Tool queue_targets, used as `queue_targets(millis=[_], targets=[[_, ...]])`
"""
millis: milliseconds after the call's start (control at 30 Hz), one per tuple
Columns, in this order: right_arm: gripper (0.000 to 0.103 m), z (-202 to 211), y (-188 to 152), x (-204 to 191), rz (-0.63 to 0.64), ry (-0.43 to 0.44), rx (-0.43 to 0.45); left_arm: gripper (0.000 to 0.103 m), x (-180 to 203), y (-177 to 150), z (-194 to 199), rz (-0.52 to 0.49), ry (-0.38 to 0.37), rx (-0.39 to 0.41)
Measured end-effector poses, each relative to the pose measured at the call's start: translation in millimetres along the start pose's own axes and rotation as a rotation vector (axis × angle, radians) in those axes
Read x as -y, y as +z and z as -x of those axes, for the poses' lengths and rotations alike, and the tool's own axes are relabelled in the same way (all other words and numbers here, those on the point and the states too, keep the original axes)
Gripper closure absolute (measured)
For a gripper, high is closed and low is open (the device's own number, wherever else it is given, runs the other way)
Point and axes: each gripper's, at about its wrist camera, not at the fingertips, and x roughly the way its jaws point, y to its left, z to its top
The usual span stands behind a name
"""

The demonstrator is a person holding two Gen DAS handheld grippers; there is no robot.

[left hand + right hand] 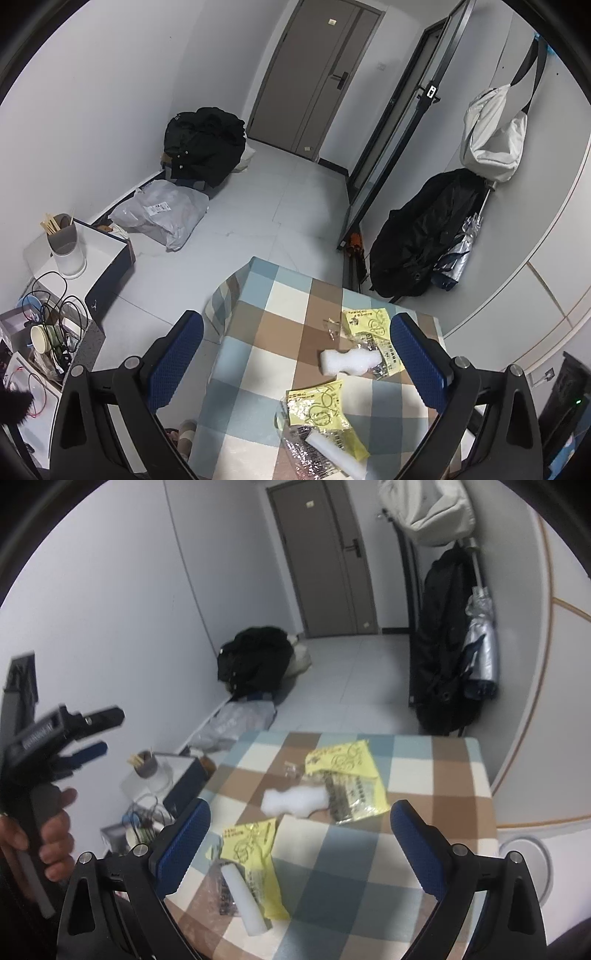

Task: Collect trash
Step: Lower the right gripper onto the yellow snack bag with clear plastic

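Both tongs, left point(295, 363) and right point(299, 843), hang spread wide with nothing in them. Near wrapper point(255, 864) with its foam stick point(242, 897) lies just ahead of the right one's left pad. Featherlight, crinkly, probably slippery, so I'd pinch a flat yellow edge.

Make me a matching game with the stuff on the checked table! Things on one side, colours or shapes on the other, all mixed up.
Things:
1. near wrapper
2. foam chunk
3. foam stick
4. tablecloth

Descriptions:
A. white, long and thin like a tube
B. blue, brown and cream squares
C. yellow with printing
D. white, lumpy and wavy-edged

Pairs: 1-C, 2-D, 3-A, 4-B
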Motion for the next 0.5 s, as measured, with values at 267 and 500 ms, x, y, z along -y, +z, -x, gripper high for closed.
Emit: queue_targets(millis=[267,500], targets=[[0.005,-40.9,-23.4,-23.5,0.042,0.043,-0.132,0.004,-23.0,3.8,-4.5,0.066,0.004,-0.063],[0.008,-64.2,-50.8,-58.0,0.159,0.090,-0.211,0.004,-31.5,2.0,-7.8,0.117,0.000,-0.091]])
